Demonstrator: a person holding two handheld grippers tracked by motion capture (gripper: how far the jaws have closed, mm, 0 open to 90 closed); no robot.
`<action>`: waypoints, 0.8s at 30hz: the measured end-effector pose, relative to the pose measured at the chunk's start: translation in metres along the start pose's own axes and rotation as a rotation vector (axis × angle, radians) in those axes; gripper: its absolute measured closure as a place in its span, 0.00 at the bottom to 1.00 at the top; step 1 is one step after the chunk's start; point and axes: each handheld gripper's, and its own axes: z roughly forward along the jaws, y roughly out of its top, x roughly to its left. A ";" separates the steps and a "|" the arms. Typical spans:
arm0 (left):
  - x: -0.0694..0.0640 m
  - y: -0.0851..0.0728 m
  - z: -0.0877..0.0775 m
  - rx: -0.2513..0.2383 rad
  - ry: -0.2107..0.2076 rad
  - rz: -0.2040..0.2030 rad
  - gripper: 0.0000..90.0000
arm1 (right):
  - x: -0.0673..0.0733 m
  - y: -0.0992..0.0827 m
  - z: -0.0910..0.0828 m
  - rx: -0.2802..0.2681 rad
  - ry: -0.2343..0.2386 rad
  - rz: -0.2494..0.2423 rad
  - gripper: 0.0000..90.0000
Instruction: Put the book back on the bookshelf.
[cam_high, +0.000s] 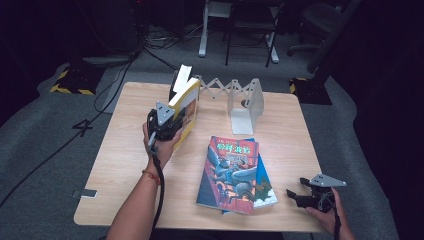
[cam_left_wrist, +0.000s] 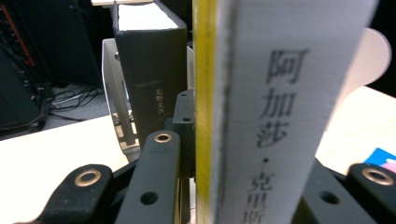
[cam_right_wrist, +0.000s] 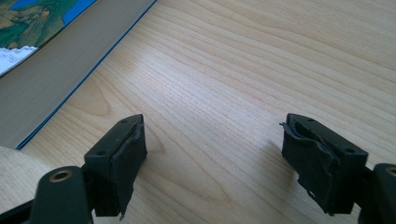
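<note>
High view: left gripper (cam_high: 176, 119) grasps yellow book (cam_high: 187, 107) upright beside dark book (cam_left_wrist: 149, 70); right gripper (cam_high: 300, 192) released, jaws apart over bench (cam_high: 125, 150).

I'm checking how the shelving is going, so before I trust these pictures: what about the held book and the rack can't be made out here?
- Yellow book, high view: the left gripper and hand cover its lower part; the cover is too small to read.
- Left gripper view: the book's white spine hides the right pad, and its lettering is cut off by the bottom edge.
- Dark book in the rack: spine title too small and blurred.
- Stacked books: the lower one is mostly covered.
</note>
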 end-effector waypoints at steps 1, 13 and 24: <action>0.000 -0.001 0.003 0.003 0.009 -0.003 0.83 | 0.000 0.000 0.000 0.000 0.000 0.000 0.25; -0.004 -0.013 0.024 -0.002 0.065 -0.049 0.83 | 0.000 0.000 0.000 0.000 -0.002 0.002 0.24; -0.009 -0.015 0.037 -0.026 0.109 -0.058 0.83 | 0.000 0.000 0.000 0.002 0.000 0.003 0.24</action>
